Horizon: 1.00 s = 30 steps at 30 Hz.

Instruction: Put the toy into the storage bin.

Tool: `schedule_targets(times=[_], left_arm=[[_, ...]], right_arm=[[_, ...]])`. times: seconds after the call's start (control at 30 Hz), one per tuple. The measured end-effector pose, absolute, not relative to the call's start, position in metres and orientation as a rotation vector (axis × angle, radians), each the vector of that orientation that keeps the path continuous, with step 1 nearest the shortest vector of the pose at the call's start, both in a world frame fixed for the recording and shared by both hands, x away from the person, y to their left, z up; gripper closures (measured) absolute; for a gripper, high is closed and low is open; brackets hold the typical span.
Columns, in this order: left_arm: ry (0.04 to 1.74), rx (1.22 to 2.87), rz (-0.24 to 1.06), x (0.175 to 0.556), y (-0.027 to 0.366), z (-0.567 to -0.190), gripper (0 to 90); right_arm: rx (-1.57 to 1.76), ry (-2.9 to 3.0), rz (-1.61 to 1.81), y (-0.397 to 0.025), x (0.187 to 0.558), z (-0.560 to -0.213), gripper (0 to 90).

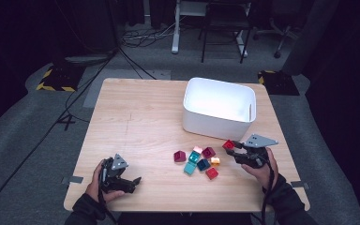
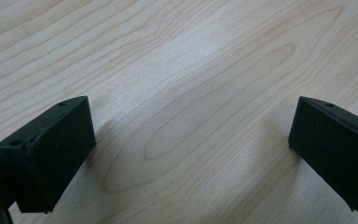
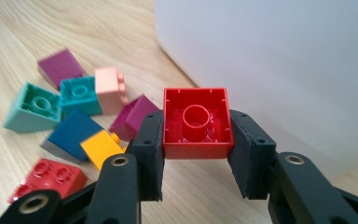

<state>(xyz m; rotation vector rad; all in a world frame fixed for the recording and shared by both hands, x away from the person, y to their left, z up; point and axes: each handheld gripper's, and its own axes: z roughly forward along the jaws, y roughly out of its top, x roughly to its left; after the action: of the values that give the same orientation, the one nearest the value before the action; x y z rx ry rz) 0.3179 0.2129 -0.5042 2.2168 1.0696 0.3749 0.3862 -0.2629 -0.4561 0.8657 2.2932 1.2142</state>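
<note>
Red plastic, hard and glossy: that is the brick we hold in the right gripper, low and centre in the right gripper view. Its fingers press on two opposite side walls, and the hollow underside with its round tube faces the camera. In the high view the brick sits right of centre, raised a little off the worktop, just below the near wall of the white bin.

We judge the brick light and stiff; it will not give under the squeeze, but its smooth walls could slip or twist if the fingers bite only near an edge. The flat side walls are the right place to take hold, square on, as we have it now. A moderate squeeze should do; there is nothing fragile here.

Left of the held brick in the high view lies the loose pile: maroon, pink, teal, blue, orange and another red, some tipped on their sides. Those lying askew look harder to take by parallel faces.

Our left gripper rests at the lower left of the high view, well apart from the pile. In the left gripper view its fingers stand wide over bare wood, holding nothing.
</note>
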Motion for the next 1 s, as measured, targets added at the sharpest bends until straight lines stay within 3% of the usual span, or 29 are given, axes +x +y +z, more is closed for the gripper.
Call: schedule_targets(times=[1.0], left_arm=[[1.071, 2.217, 0.372, 0.318, 0.213, -0.504, 0.6]], right_arm=[[0.797, 2.172, 1.308, -0.285, 0.381, -0.379, 59.3]])
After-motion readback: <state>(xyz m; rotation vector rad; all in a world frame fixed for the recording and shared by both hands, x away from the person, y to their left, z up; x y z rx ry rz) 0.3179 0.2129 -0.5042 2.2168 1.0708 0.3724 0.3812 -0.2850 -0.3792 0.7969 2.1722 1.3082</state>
